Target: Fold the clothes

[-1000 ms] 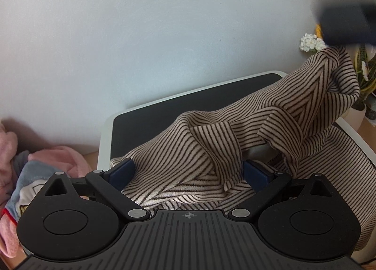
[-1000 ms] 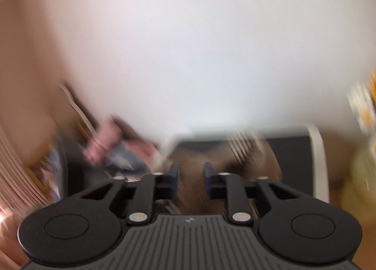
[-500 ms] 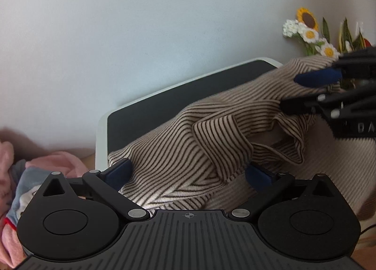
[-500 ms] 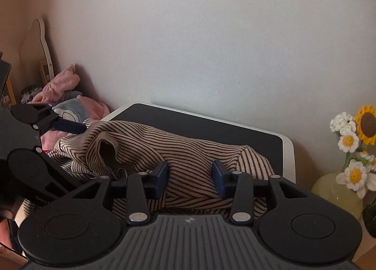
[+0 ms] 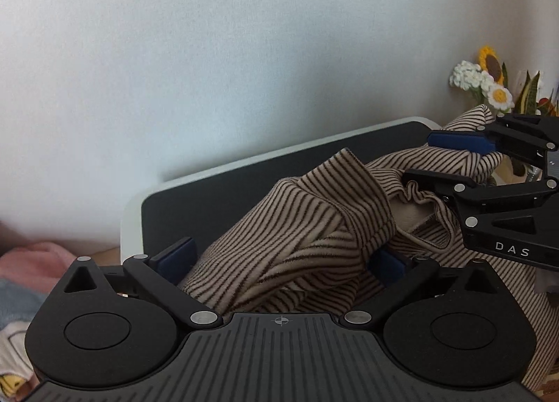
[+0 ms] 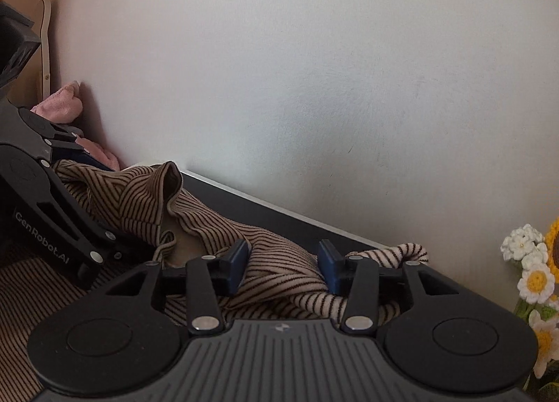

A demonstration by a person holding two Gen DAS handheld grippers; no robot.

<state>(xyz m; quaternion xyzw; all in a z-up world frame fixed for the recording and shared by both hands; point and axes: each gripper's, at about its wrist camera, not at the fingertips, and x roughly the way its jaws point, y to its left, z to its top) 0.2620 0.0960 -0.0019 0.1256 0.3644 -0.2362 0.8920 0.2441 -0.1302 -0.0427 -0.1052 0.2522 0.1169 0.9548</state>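
Desk (image 5: 195,199): we are seeing the striped garment (image 5: 314,227) bunching against a pale wall.
Left gripper (image 5: 279,258): we are spreading it wide around cloth.
Right gripper (image 6: 283,258): we are opening it, cloth between.

— What has been changed in the last second?

— The right gripper (image 6: 283,264) has been brought down from above the desk (image 5: 244,188) to the sweater (image 5: 314,227), at the desk's right end. Its jaws, narrow a second ago, are being opened, with striped cloth lying between them.

— And the sweater?

— The part that was held high at the right has been lowered onto the desk. A fold has been raised near the middle. More of the flowers (image 5: 489,84) has been uncovered in the left view.
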